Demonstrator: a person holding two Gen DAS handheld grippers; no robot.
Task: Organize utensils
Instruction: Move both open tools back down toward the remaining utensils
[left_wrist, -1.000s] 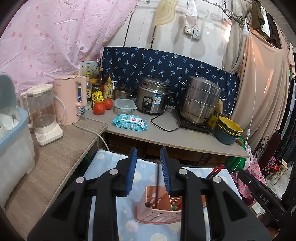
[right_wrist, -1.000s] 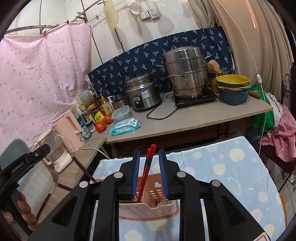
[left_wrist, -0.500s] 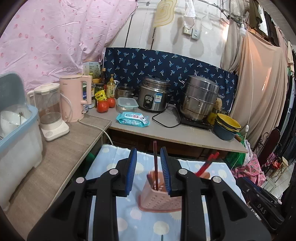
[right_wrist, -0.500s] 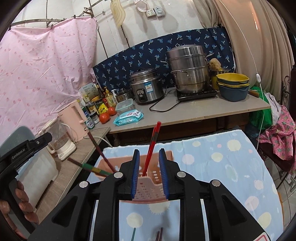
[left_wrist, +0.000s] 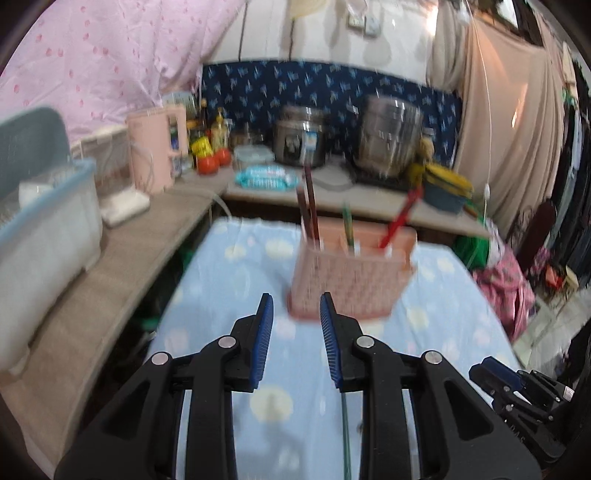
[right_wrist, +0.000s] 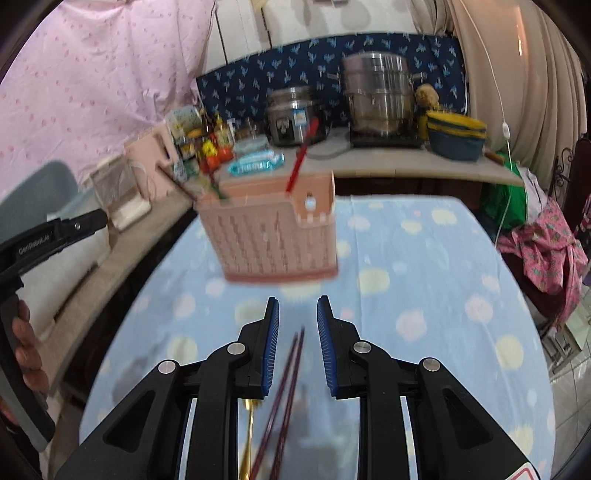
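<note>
Left wrist view: we see left gripper (left_wrist: 296, 310) at lower centre, jaws slightly parted, nothing between pads; pink utensil basket (left_wrist: 351, 275) at centre on dotted blue cloth (left_wrist: 221, 288), dark chopsticks (left_wrist: 309, 206), green stick and red chopsticks (left_wrist: 400, 218) upright inside; green chopstick (left_wrist: 345, 432) flat at bottom.

Right wrist view: right gripper (right_wrist: 297, 314) at lower centre, jaws parted, gripping nothing; maroon chopsticks (right_wrist: 284, 398) and gold utensil (right_wrist: 246, 435) on cloth beneath.

One holder (left_wrist: 351, 273), two tomatoes (left_wrist: 212, 162)
</note>
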